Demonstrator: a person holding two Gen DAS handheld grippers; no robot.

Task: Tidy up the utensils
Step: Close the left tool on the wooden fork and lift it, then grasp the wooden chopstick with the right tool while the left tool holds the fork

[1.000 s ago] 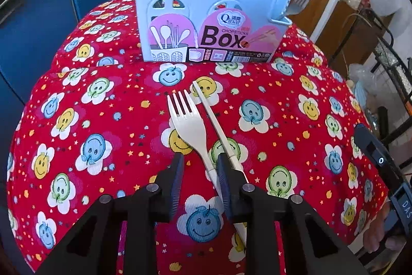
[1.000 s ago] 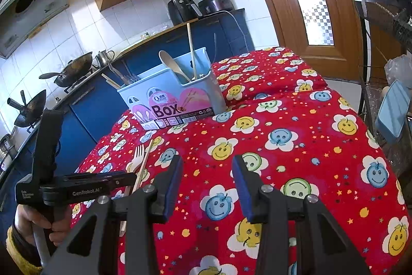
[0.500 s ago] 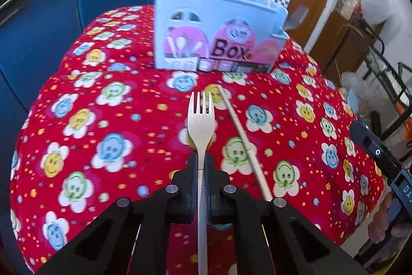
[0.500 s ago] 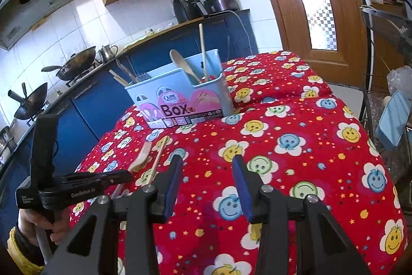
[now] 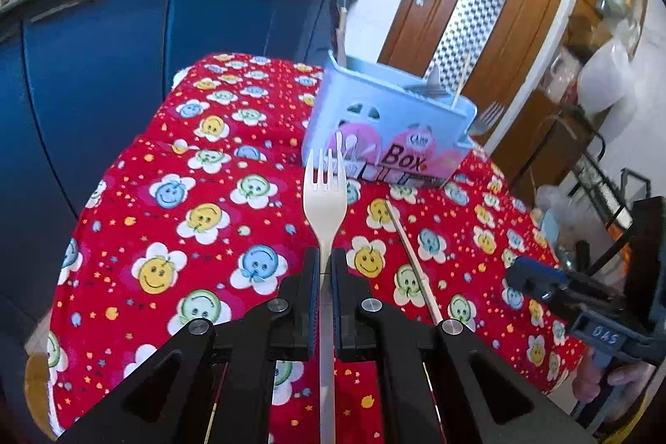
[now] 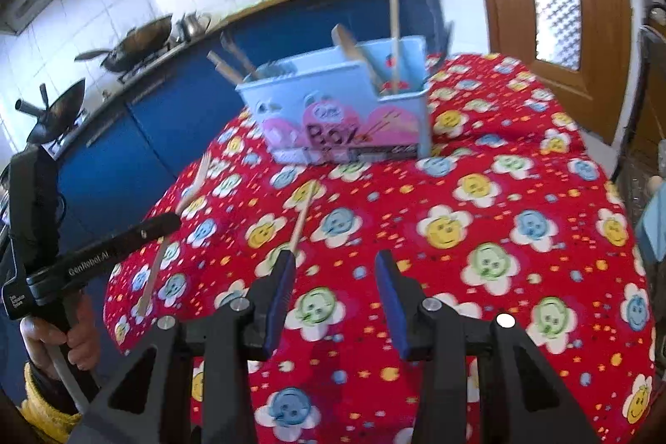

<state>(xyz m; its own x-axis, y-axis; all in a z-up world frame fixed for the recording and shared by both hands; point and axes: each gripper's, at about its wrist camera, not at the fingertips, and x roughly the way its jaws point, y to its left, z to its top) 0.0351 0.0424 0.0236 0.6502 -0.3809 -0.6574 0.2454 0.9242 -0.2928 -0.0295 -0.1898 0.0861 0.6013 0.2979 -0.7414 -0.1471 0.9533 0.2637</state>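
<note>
Right now my left gripper (image 5: 326, 269) is clamped on the handle of a white plastic fork (image 5: 324, 194), the two pads pressed together on the thin stem. Its tines stick straight out ahead of my fingertips, and the rest of the handle runs back between the jaws toward me. The fork is held clear of the red smiley-flower tablecloth (image 5: 200, 219). Ahead of the tines and a little to their right stands the pale blue utensil box (image 5: 391, 127), with a metal fork and sticks already poking out of its top. Just to the right of my left fingers a single chopstick (image 5: 410, 256) lies flat on the cloth, slanting away from me. My right gripper (image 6: 335, 277) has its fingers apart with nothing between them, only cloth showing in the gap. The same chopstick (image 6: 301, 217) lies just ahead of its left finger, with the far end toward the box (image 6: 337, 115), which sits well beyond the fingertips, slightly blurred.
</note>
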